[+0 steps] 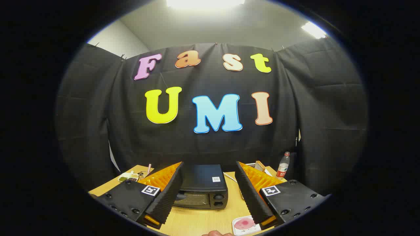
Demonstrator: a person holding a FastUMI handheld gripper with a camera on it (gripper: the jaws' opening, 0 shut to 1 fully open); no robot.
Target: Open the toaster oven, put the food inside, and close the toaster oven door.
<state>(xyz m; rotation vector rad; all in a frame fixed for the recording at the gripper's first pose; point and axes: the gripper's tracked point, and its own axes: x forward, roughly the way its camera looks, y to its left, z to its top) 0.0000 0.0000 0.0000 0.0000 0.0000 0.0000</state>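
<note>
Going from the left, at about nine o'clock of the toaster oven a small white dish [128, 177] with dark bits in it lies on the wooden table [197, 221], with a thin pinkish stick [149, 169] just beside it; both sit out toward the table's far left corner, probably so they stay clear of the working area. Next comes the gripper [210, 191], its two black ribbed fingers [165, 196] spread wide with nothing between them, held high above the near edge of the table. The black toaster oven [202, 186] stands at twelve o'clock from the fingers, framed in the gap between them, its door shut and its knobs on the right of the front; being squared up like this suits a straight reach for the door, which I judge to be the first step, not yet begun. At about five o'clock of the oven, on the near edge of the table and just inside the right finger, a small white plate [244, 226] carries a pink piece of food [244, 223], laid close by for picking up once the door is down. A fingertip [216, 233] peeps in beside it. At two o'clock of the oven a plastic bottle [283, 166] stands upright at the back, beside a brown block [260, 166] I cannot identify.
</note>
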